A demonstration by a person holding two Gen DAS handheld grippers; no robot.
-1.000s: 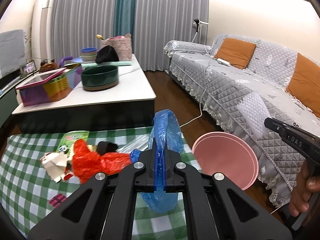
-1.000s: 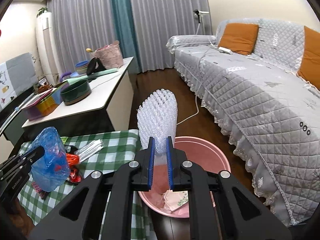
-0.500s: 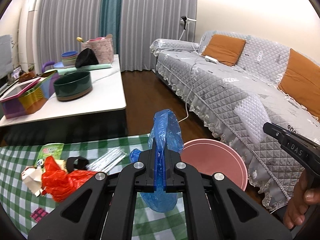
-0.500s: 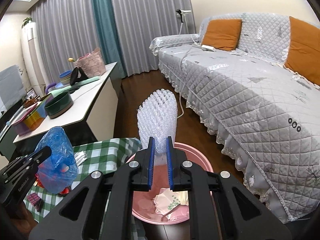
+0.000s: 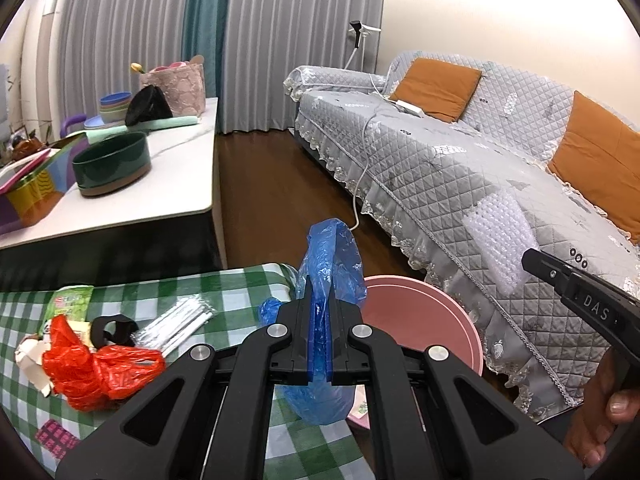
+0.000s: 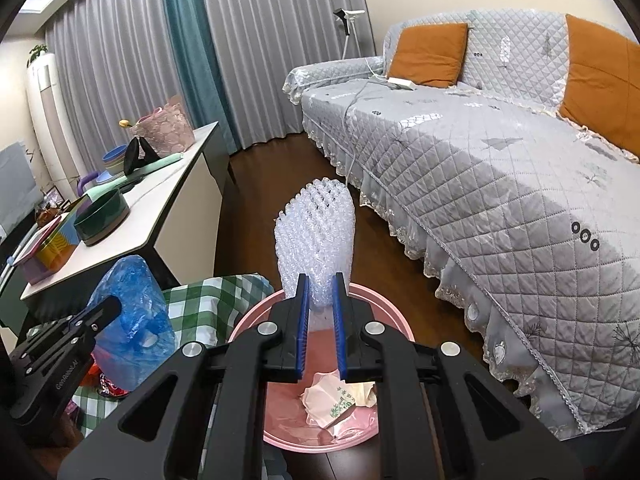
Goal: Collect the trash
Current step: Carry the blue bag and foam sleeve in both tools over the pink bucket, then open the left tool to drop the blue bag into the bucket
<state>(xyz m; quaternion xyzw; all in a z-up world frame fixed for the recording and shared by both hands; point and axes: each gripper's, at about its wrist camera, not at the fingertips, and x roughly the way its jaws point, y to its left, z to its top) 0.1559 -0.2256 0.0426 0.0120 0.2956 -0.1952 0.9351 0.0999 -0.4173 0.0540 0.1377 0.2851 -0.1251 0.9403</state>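
The left claw [image 5: 319, 312] pinches a blue plastic bag [image 5: 330, 264] at the edge of the pink basin [image 6: 320, 420], over the checkered desk [image 5: 224, 292]. The right claw [image 6: 320, 300] pinches a sheet of bubble wrap [image 6: 316, 232] upright above that basin, where crumpled paper [image 6: 332, 400] lies. Left of the basin on the desk rest a red bag [image 5: 96, 372] and white straws [image 5: 176, 320].

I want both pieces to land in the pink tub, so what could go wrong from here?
The blue plastic bag in the left tongs hangs over the table edge, beside the pink basin; released now, it may miss. The bubble wrap in the right tongs is light and could drift past the rim.
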